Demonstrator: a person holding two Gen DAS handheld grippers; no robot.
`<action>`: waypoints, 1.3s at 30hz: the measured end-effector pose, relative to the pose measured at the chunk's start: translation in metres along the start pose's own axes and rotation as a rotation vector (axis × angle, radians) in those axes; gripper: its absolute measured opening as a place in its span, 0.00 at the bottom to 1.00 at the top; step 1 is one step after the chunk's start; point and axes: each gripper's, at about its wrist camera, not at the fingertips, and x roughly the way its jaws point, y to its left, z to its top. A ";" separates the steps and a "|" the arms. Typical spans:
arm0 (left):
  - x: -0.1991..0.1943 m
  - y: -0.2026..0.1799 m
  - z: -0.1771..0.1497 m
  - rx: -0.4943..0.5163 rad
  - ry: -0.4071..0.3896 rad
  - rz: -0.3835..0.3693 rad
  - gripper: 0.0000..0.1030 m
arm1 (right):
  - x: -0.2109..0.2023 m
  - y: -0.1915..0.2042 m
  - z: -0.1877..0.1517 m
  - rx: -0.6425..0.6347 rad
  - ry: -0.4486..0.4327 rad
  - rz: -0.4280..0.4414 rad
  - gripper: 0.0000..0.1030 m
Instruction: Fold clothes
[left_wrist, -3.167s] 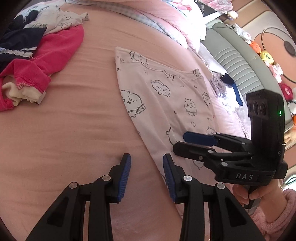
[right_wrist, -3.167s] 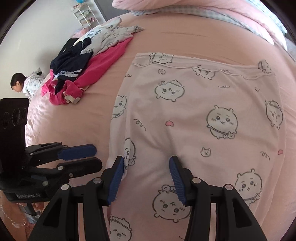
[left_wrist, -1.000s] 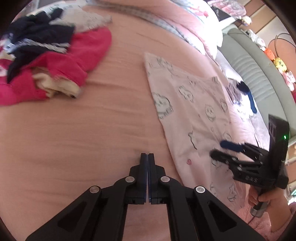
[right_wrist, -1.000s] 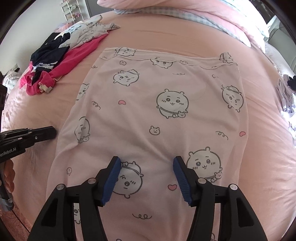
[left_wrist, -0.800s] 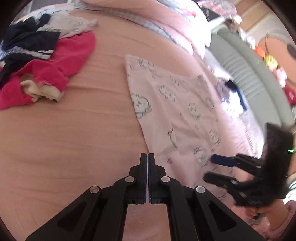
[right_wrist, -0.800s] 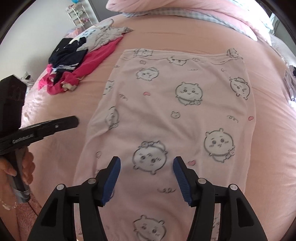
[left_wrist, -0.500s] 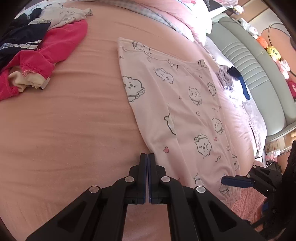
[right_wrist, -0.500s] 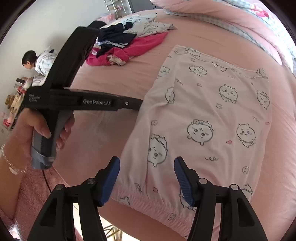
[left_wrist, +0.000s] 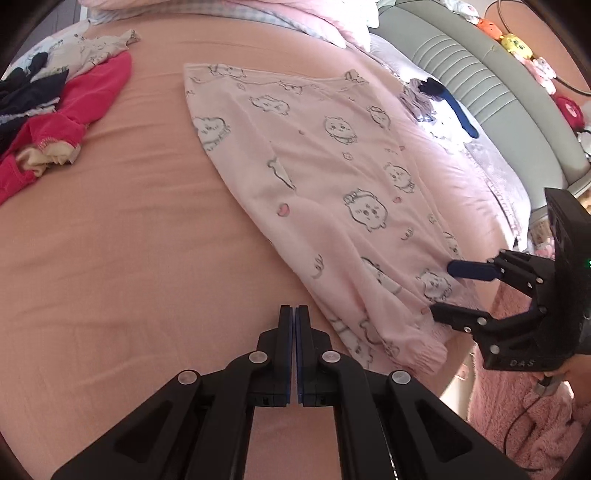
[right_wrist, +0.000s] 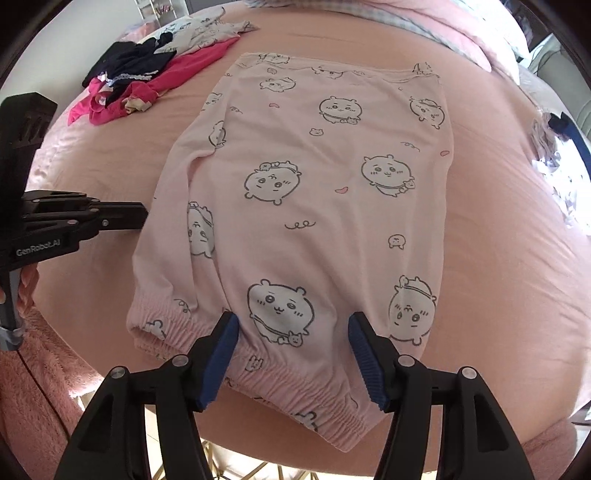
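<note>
Nearest the lens, the right gripper (right_wrist: 291, 354) hangs over the elastic cuffs of a pair of pink cartoon-print pajama pants (right_wrist: 314, 192), its blue pads (right_wrist: 221, 354) spread wide with nothing pinched between them. The stance looks like a line-up for taking hold of the cuff end, probably so the legs can be carried up toward the waistband. No such grip has been made yet.

Just beside the pants' left edge, the left gripper (left_wrist: 294, 354) points down at the bare pink bedsheet (left_wrist: 129, 258), its fingers pressed flat together and empty. It appears to stand clear of the cloth, perhaps to steady or tuck the side edge once the fold begins.

The pajama pants lie flat on the bed, one leg over the other lengthwise, cuffs at the near edge of the mattress and waistband toward the pillows (left_wrist: 325, 22). That layout suggests the first fold is done and the crosswise fold remains.

Farther off, a loose heap of clothes (right_wrist: 147, 81), red, navy and printed white, lies well apart on the sheet, seemingly awaiting its turn. A small bundle with a blue strap (left_wrist: 443, 99) rests near the grey padded bench (left_wrist: 498, 96). No basket, bin or drawer is in view; everything lies directly on the bed.
</note>
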 end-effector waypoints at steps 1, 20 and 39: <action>0.001 -0.001 -0.001 -0.002 0.007 -0.035 0.01 | 0.000 0.000 0.000 -0.002 0.000 -0.005 0.60; 0.002 -0.056 -0.031 0.020 -0.029 -0.150 0.01 | -0.005 0.007 -0.008 0.034 -0.031 0.125 0.60; -0.012 -0.029 -0.029 -0.050 -0.084 -0.116 0.01 | -0.030 0.023 -0.006 -0.001 -0.149 0.136 0.60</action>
